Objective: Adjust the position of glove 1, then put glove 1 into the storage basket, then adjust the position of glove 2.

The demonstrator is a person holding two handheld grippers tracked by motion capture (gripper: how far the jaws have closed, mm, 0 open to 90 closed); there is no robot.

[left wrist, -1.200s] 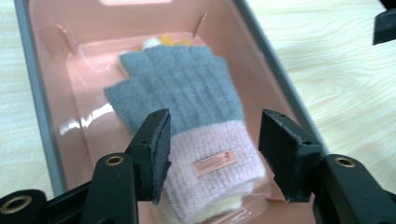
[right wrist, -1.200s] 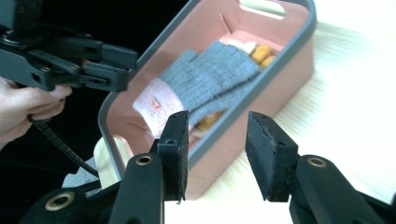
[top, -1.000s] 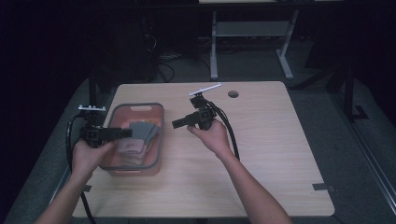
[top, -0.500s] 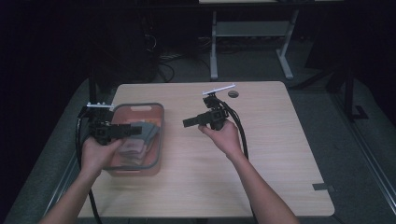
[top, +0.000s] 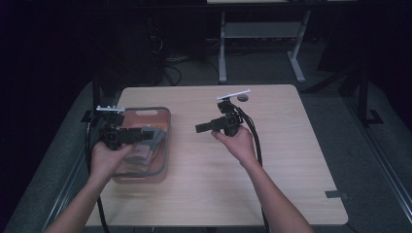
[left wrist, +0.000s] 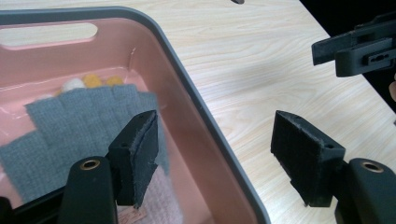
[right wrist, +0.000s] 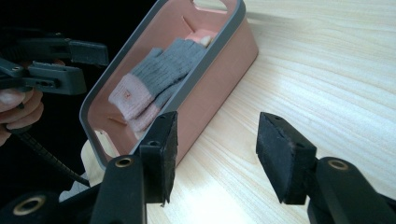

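Note:
A pink bin with a grey rim [top: 167, 131] stands on the left of the wooden table. Inside lies a grey knit glove [left wrist: 79, 121] with a pink cuff [right wrist: 128, 98], and small yellow and white balls [left wrist: 88, 81] sit behind it. My left gripper [top: 145, 135] hovers open over the bin's right side; in its own view the left gripper [left wrist: 219, 156] straddles the rim with nothing between the jaws. My right gripper [top: 200, 128] is open over the table's middle, pointing left at the bin; in its own view the right gripper [right wrist: 215, 154] is empty.
A small dark round object [top: 242, 98] lies near the table's far edge. Bare wood [top: 291, 160] stretches to the right of the bin. Cables trail from both grippers toward the near edge. Dark floor and a metal stand [top: 262, 34] lie beyond the table.
My right gripper has drifted right, away from the bin. My left gripper has shifted a little right and forward over the bin. Both stay open.

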